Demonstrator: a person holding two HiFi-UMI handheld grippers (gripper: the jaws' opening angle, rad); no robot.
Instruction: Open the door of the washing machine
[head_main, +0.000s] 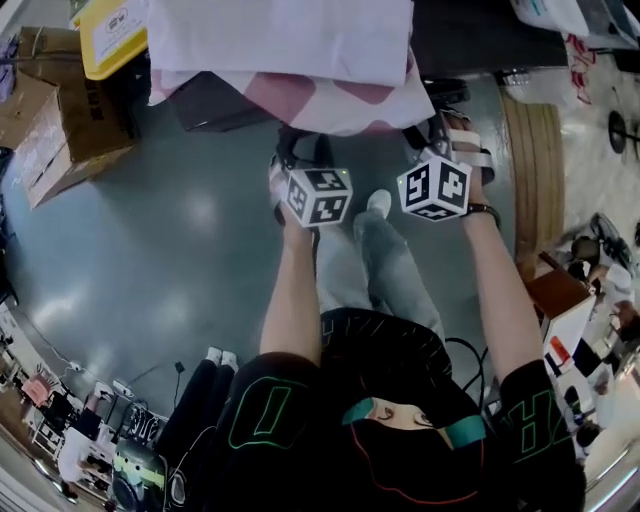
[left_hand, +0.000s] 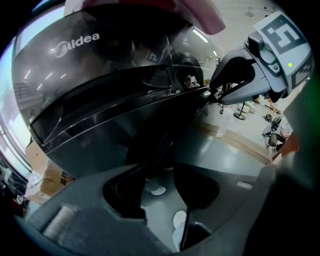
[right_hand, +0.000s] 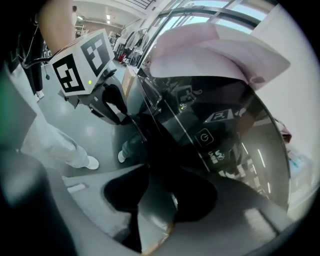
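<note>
A: Count?
B: One washing machine (left_hand: 80, 150), one top door (left_hand: 100, 70), one pink cloth (head_main: 300, 70) piled on it. Left gripper (left_hand: 160, 172) and right gripper (right_hand: 157, 175) are both at the door's front edge.
A: Jaws?
B: Left: apart, holding nothing, edge just ahead. Right: apart, door edge between them, not clamped.

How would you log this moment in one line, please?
washing machine door: looks closed, pink cloth on top | left gripper: jaws apart at its front edge | right gripper: same
</note>
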